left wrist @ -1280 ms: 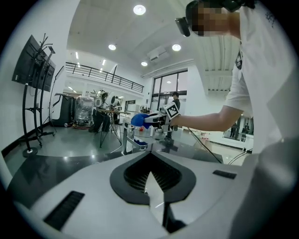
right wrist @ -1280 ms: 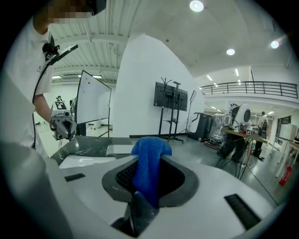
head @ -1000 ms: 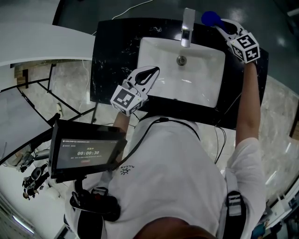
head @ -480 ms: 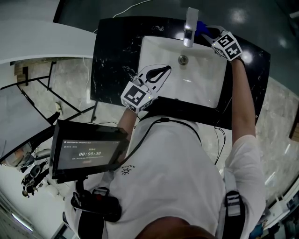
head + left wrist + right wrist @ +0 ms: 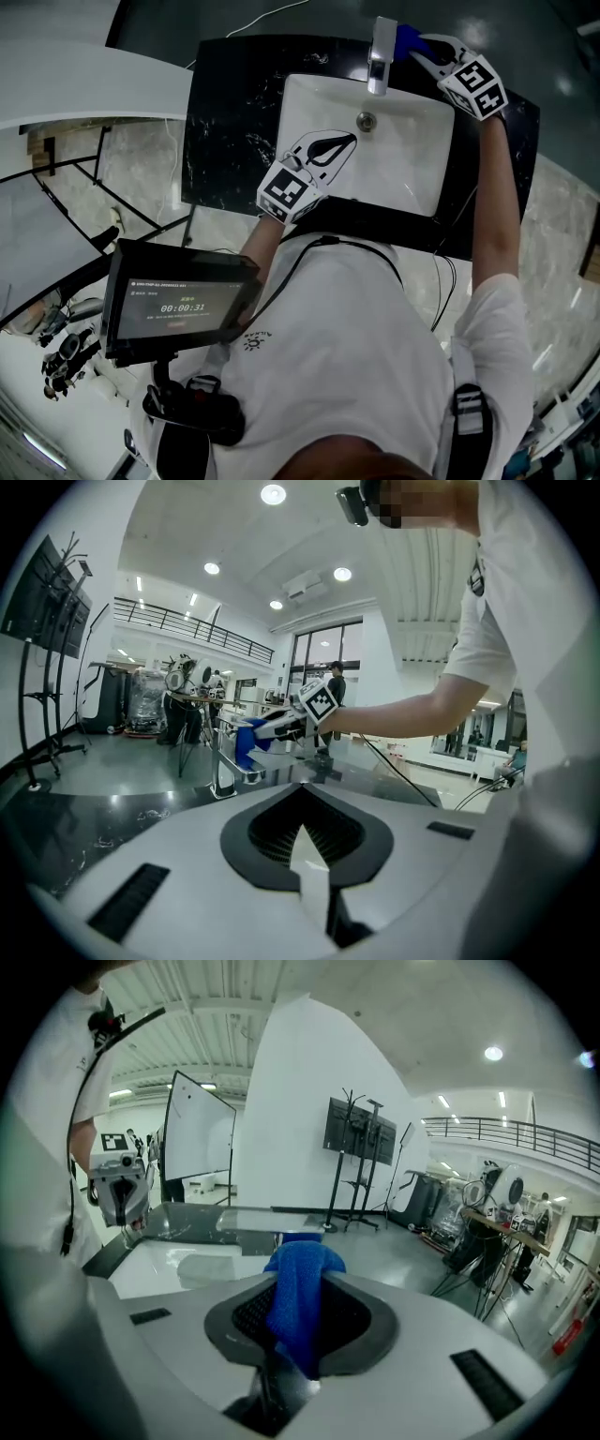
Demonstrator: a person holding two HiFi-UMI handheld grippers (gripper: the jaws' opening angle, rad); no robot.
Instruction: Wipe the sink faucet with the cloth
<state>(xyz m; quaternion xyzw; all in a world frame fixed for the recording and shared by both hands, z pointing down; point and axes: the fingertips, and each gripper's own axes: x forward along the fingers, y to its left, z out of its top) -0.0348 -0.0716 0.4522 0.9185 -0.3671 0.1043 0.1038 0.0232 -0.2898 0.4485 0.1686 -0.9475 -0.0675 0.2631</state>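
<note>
The chrome faucet [image 5: 379, 42] stands at the back rim of the white sink [image 5: 412, 169]. My right gripper [image 5: 420, 43] is shut on a blue cloth [image 5: 403, 36], whose bunched end lies against the faucet's right side. In the right gripper view the cloth [image 5: 294, 1312] hangs between the jaws, with the faucet spout [image 5: 246, 1239] just beyond it. My left gripper [image 5: 330, 148] hovers over the sink's front left part, shut and holding nothing. The left gripper view shows its shut jaws [image 5: 302, 803], the faucet [image 5: 225, 772] and the cloth [image 5: 246, 744] ahead.
A black marble counter [image 5: 230, 112] surrounds the sink, and the drain [image 5: 367, 120] lies below the spout. A tablet on a chest rig [image 5: 173, 305] sits near my body. A white table edge [image 5: 84, 84] is at the left.
My right gripper carried the cloth left from the back right corner onto the faucet's side. My left gripper drifted right over the sink's front.
</note>
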